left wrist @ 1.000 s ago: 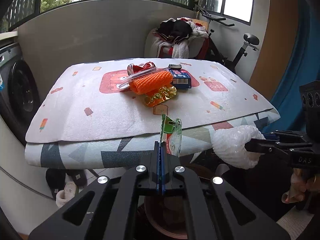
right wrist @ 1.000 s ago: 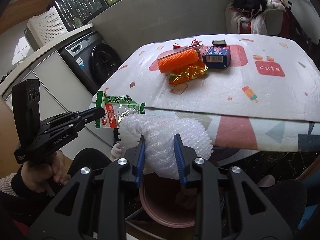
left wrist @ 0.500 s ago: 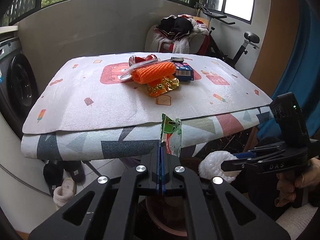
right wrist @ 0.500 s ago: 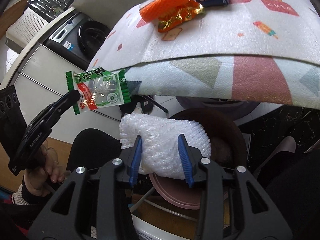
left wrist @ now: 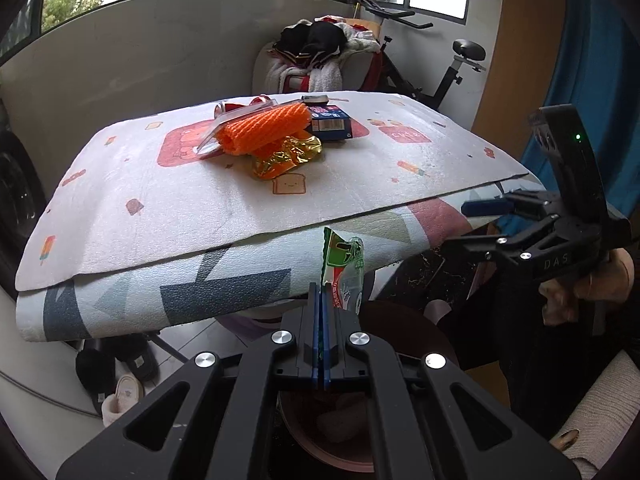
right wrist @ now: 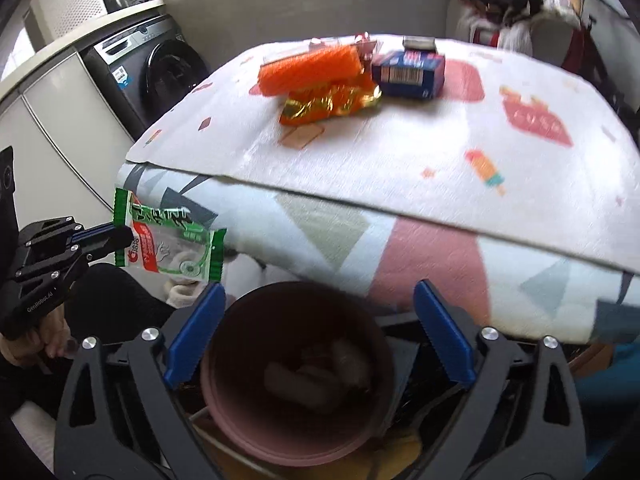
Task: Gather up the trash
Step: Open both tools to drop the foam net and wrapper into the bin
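Observation:
My left gripper (left wrist: 321, 300) is shut on a green and red snack wrapper (left wrist: 344, 268), held in front of the table edge; the wrapper also shows in the right wrist view (right wrist: 168, 240). My right gripper (right wrist: 316, 308) is open and empty, right above a pink trash bin (right wrist: 224, 400) that holds pale trash, including white foam (right wrist: 296, 384). In the left wrist view the right gripper (left wrist: 480, 220) is at the right, and the bin (left wrist: 436, 332) sits below. On the table lie an orange foam net (left wrist: 264, 128), a gold wrapper (left wrist: 286, 156) and a blue box (left wrist: 330, 122).
The table (left wrist: 140, 288) has a patterned mat hanging over its edge. A washing machine (right wrist: 152, 72) stands at the left. Slippers (left wrist: 124, 388) lie on the floor under the table. A chair with clothes (left wrist: 316, 56) and an exercise bike (left wrist: 440, 72) stand behind.
My right gripper opened and let go of the white foam net, which now lies in the bin. The right gripper then tilted back up toward the table. The left gripper kept holding the wrapper.

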`<state>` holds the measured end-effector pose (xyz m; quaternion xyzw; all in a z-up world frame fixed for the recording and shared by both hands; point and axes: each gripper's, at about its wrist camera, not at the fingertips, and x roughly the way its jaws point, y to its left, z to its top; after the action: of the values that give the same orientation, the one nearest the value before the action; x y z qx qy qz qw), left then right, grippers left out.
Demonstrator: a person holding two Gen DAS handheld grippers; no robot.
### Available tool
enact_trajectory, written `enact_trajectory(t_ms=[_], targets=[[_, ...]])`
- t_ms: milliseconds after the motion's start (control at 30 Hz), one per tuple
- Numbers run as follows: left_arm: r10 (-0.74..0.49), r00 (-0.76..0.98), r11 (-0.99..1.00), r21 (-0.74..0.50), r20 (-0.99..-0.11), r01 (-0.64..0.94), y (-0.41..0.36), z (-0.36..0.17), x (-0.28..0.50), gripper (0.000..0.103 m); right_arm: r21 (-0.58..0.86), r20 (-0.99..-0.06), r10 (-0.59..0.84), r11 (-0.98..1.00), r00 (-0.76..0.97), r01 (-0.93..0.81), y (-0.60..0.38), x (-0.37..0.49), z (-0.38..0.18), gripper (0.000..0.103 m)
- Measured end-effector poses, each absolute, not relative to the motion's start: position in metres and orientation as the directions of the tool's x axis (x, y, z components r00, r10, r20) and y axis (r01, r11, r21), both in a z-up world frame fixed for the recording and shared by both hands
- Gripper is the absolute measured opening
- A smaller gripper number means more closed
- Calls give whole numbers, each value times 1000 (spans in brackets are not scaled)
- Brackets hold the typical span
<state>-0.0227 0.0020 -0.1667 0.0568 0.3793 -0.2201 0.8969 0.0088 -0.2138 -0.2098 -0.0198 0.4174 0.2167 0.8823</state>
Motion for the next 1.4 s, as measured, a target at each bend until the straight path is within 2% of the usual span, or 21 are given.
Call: enact_trajectory(t_ms=[100,367,667,933,1000,1033,1067,1400], targets=[[-384,598,872,-62,-704,486,-9,-171,-19,2,32,-705,322,904,631,-426,-219,6,-207,97],[-404,493,842,-102,-770,530,-29,-206,-5,2,-29,-651,271,924,709,-380,-219,2,-207,97],[-399,460,837,-109,-793,537,-35,-215,-2,2,50,-664,257,952,702,-301,-237,13,-212,97],[-389,455,835,-99,-801,541,-37,-218,-4,4,37,-670,253,950,698,-309,-233,12,-214,97],[-385,450,840,-104,-806,533,-36,-219,-2,21,29,-669,248,951,701,-308,-231,12,-214,97],[-379,455,845,-101,-806,525,-35,-219,-1,42,25,-668,242,953,704,-303,-231,12,-214,97],[-377,462,849,-100,-803,518,-34,-219,-1,53,25,-668,238,954,705,-299,-232,12,-214,97],[-347,522,896,-111,-779,430,-18,-212,6,76,31,-672,235,956,702,-291,-233,14,-215,97]])
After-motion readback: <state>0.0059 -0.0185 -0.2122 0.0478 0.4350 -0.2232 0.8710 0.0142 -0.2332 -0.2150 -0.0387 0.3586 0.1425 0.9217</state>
